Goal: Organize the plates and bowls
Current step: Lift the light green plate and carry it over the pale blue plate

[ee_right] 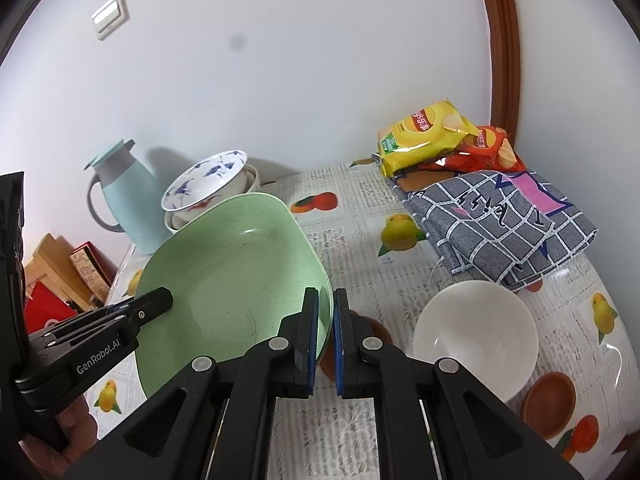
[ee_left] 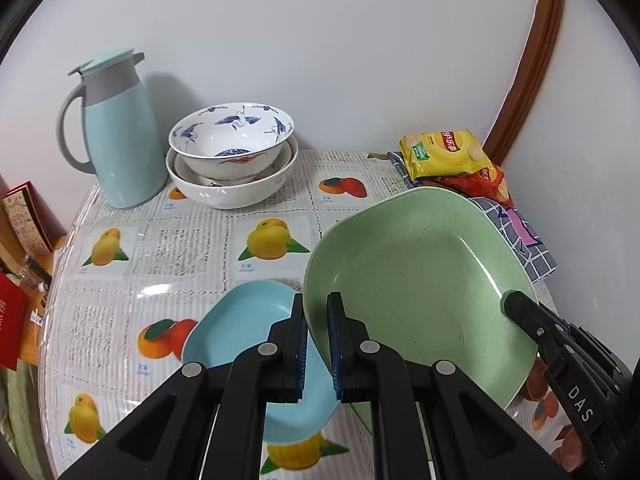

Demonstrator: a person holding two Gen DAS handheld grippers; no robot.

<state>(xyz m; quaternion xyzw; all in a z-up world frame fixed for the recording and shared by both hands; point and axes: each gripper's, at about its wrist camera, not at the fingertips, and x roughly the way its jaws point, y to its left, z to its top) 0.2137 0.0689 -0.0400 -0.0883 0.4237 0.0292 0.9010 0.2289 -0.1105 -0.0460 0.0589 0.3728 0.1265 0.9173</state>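
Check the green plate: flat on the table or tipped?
Tipped. The green plate is off the table, its far edge raised, rim pinched by the left gripper and right gripper.

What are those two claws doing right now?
Left claw: closed on the green plate's rim.
Right claw: closed on the same plate's opposite rim.

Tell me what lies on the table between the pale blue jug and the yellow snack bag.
In the left wrist view, stacked white bowls with blue bird patterns sit between pale blue jug and yellow snack bag.
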